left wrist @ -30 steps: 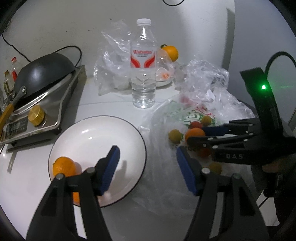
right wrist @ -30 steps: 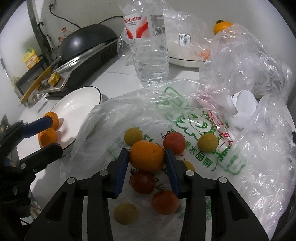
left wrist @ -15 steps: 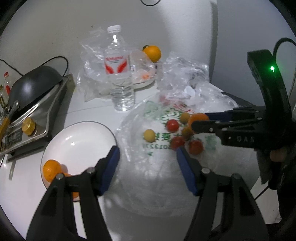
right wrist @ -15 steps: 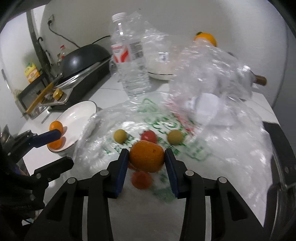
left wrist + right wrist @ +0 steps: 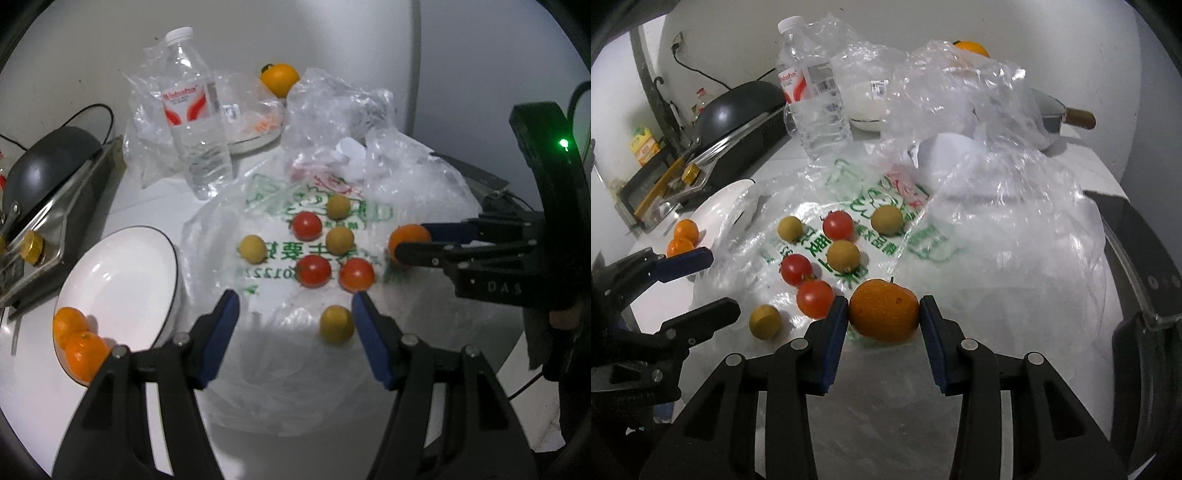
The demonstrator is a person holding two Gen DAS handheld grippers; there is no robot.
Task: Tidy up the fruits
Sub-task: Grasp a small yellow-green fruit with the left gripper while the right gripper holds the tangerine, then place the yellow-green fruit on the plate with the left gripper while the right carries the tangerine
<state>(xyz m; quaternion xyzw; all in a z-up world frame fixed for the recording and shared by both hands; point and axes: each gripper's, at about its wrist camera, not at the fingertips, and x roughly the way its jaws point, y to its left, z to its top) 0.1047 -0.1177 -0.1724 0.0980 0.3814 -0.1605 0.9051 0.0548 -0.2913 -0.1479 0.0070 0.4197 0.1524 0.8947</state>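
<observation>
From my left wrist view, the plate point(image 5: 122, 280) sits left on the desk point(image 5: 155, 195), two oranges point(image 5: 75, 338) at its near rim. Right of it the plastic bag point(image 5: 317, 373) lies spread, carrying the small fruits point(image 5: 314, 269). Behind stands the water bottle point(image 5: 195, 125), the stove point(image 5: 55, 195) to its left. At right, my right gripper point(image 5: 883, 314) carries an orange point(image 5: 883, 314) between its fingers point(image 5: 836, 332), above the bag.

Two close wrist views (facing forward and down), both sharing the plastic bag point(image 5: 332, 332) point(image 5: 997, 240).
</observation>
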